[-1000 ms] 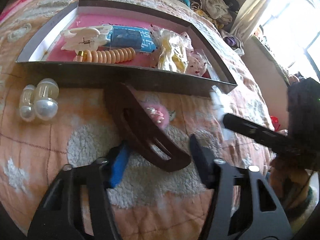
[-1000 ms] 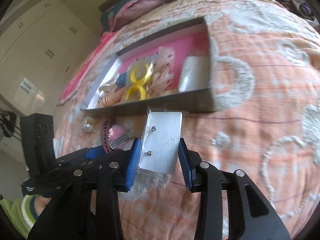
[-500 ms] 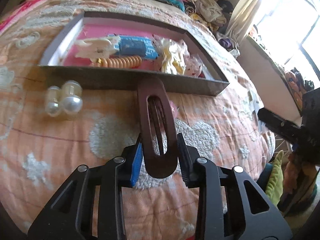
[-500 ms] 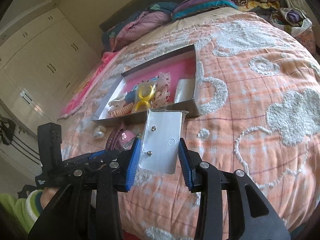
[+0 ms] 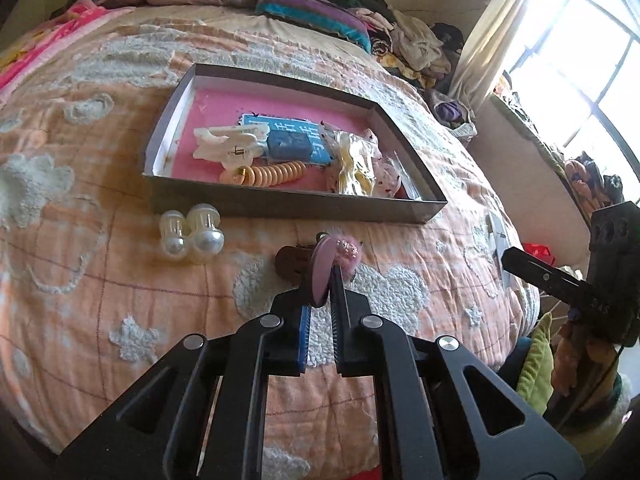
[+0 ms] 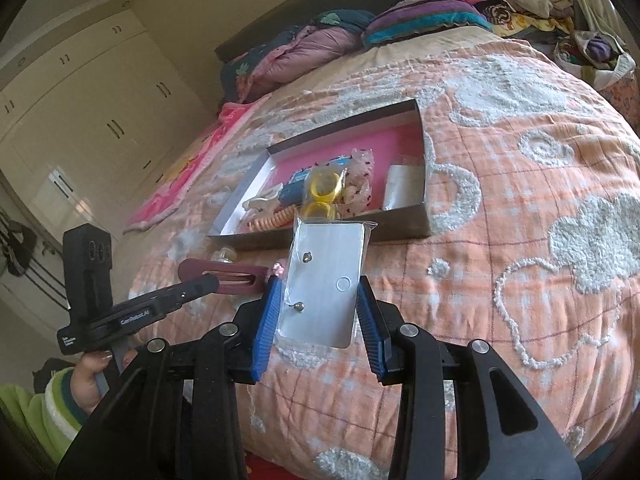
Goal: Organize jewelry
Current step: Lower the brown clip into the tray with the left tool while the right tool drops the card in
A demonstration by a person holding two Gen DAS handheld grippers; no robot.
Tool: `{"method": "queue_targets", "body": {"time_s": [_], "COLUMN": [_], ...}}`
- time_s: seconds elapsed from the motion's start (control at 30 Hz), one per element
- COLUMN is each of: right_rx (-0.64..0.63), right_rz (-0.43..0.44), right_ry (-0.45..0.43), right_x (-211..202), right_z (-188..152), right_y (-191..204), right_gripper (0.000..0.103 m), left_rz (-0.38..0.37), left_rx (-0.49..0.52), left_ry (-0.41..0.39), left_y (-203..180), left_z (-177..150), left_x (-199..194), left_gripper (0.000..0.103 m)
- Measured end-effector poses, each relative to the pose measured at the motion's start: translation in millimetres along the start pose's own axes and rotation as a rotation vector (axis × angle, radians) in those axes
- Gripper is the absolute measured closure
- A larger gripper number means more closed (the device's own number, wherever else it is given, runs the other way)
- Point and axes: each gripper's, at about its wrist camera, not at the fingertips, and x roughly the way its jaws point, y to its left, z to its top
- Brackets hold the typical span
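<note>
Hazard entry: left tool [image 5: 320, 300] pinches brown oval plastic hair clip [image 6: 224, 274] edge-on, right tool [image 6: 316, 308] pinches clear-bagged silver earring card [image 6: 326, 276], both above bed before shallow pink-lined box [image 6: 404, 228]; thin-edge grips risk slipping.

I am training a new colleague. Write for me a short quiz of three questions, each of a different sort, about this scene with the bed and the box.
1. True or false: the left gripper is shut on the brown hair clip.
2. What does the right gripper hold? A) the white claw clip B) the earring card in a clear bag C) the coiled hair tie
3. Fill in: the pearl clips lie on the bedspread, ____ the box.

Key: 1 true; 2 B; 3 outside.
</note>
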Motion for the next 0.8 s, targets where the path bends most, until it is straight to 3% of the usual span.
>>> {"method": "queue_targets", "body": {"time_s": [0.43, 0.8], "right_rx": [-0.035, -0.083], "right_rz": [0.031, 0.029], "right_ry": [-0.049, -0.065], "right_x": [-14, -13], "right_z": [14, 34], "right_y": [19, 35], "right_gripper": [0.066, 0.066], "left_rz": [0.047, 0.04], "left_rx": [0.013, 0.067], "left_ry": [-0.086, -0.117], "left_y": [10, -1], "left_z": [14, 43], "left_x": [-40, -39], "left_gripper": [0.101, 0.101]}}
